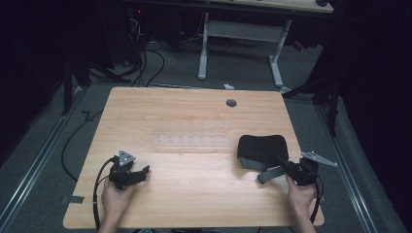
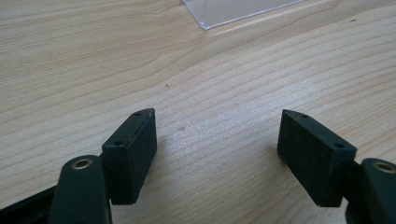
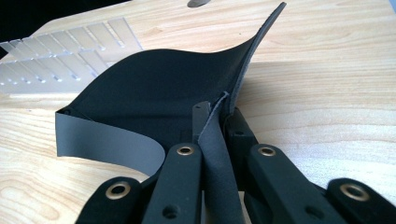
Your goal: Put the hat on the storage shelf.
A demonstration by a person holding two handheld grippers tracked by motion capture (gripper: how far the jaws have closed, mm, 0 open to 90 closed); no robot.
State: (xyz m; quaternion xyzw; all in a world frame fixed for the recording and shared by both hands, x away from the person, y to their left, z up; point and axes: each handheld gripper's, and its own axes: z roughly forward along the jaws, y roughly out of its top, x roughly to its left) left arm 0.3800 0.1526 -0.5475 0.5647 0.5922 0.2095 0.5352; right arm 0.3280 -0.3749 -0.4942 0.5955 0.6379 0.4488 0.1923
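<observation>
- Gripping the near edge of the black mat (image 3: 154, 88), our right tongs (image 3: 223, 122) are clamped shut on it, the sheet pinched between the pads and curling up so its grey underside shows.
- We see the mat lying on the right half of the counter (image 1: 194, 111), its near corner lifted toward our right hand.
- Our left tongs (image 2: 217, 154) stand open over bare wood, holding nothing, with the clear plastic tray (image 2: 233, 10) further ahead.
- We judge the step to be folding or turning the mat over.
- Next we would need to carry the pinched edge across without letting it slip.
</observation>
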